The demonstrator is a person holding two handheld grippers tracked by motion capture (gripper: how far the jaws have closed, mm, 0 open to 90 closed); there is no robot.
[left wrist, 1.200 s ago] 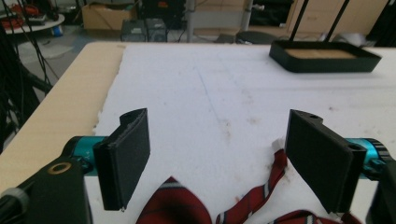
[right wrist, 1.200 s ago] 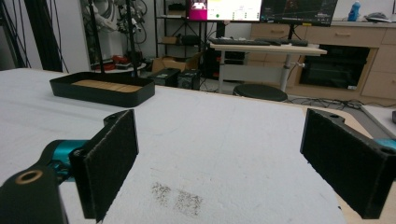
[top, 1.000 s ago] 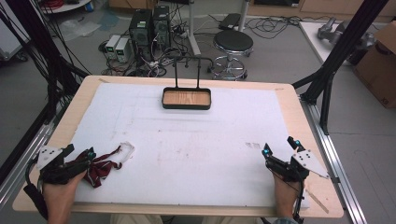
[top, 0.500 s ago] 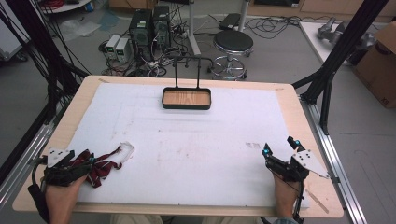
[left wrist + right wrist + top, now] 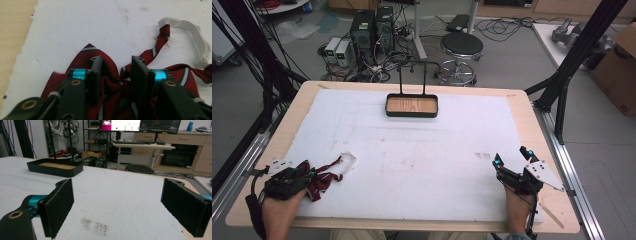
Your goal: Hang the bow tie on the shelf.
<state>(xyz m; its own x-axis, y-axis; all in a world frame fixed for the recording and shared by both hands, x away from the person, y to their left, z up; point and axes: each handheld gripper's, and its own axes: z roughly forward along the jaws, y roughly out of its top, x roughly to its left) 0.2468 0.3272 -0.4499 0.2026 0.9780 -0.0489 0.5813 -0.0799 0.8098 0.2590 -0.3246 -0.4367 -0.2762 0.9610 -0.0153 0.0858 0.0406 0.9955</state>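
Drawn back toward the table's near edge, left hand-held gripper [image 5: 116, 68] straddles the necktie [image 5: 105, 75], jaws slightly parted.

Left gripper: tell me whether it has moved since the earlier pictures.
Yes. In the high view the left gripper has shifted right, away from the table's left edge and further over the red striped tie; its jaws straddle the fabric.

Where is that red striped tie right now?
The red striped tie lies crumpled at the table's near left corner in the high view, on the white sheet, with the left gripper right over it.
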